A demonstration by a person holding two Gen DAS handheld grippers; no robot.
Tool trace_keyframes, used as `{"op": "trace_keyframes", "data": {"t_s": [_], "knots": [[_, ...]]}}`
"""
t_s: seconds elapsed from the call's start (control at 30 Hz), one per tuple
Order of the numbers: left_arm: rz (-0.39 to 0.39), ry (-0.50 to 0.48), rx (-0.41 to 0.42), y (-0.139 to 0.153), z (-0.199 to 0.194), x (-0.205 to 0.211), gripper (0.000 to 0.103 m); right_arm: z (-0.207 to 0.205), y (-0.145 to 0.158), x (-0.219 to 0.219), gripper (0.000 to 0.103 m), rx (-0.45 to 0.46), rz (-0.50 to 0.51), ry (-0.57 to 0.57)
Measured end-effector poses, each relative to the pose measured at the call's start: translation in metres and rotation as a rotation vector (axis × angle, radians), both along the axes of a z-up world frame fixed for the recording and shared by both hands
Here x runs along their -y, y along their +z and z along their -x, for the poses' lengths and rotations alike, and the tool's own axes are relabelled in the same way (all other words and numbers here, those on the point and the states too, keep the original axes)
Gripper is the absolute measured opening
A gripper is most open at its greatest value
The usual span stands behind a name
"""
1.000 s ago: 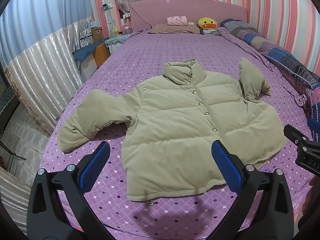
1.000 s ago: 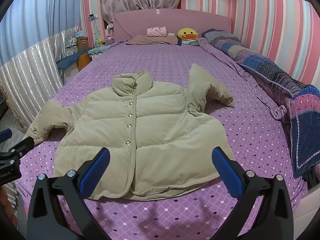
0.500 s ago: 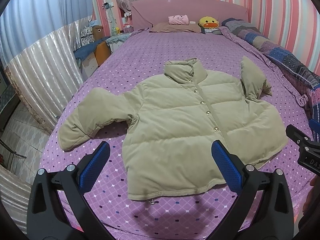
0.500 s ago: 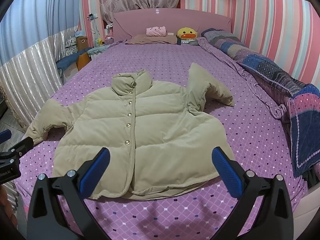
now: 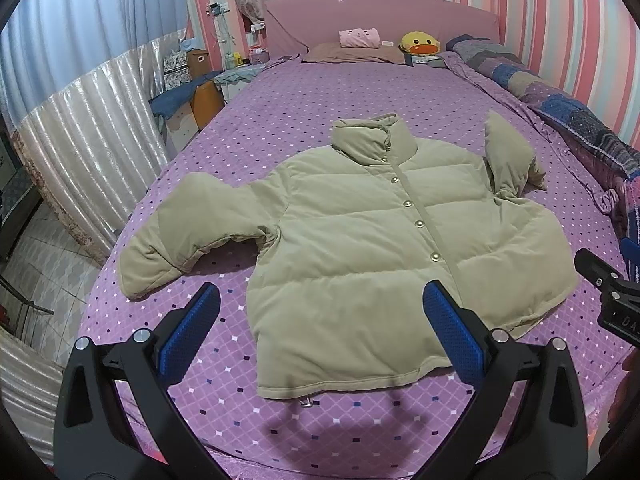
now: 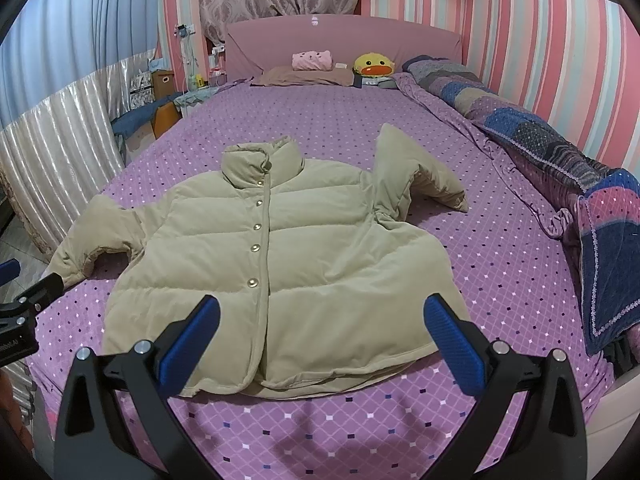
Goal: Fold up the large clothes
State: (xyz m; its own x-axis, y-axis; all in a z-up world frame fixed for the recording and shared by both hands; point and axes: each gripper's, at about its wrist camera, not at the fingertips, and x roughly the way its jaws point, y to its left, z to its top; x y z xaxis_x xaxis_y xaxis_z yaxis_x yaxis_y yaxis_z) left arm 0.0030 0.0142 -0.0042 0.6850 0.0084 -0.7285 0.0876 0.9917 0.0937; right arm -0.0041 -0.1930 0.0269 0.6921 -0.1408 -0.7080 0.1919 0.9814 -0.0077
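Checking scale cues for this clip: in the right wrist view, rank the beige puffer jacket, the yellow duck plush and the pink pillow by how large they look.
1. Beige puffer jacket, by far the largest.
2 and 3. Pink pillow and yellow duck plush look about alike; both lie far off at the headboard, so I would not rank them.

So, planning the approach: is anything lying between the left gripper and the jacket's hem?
Nothing: only bare purple bedspread separates the left gripper from the jacket, seen in the left wrist view.
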Motion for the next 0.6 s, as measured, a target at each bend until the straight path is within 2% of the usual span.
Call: {"op": "trace_keyframes", "data": {"t_s": [0.6], "knots": [[0.002,0.017,-0.014,-0.0052,-0.0027,-0.0052,0.1,-0.0046,-0.0106,-0.0013,0.102,-0.024,0.0,-0.007]]}}
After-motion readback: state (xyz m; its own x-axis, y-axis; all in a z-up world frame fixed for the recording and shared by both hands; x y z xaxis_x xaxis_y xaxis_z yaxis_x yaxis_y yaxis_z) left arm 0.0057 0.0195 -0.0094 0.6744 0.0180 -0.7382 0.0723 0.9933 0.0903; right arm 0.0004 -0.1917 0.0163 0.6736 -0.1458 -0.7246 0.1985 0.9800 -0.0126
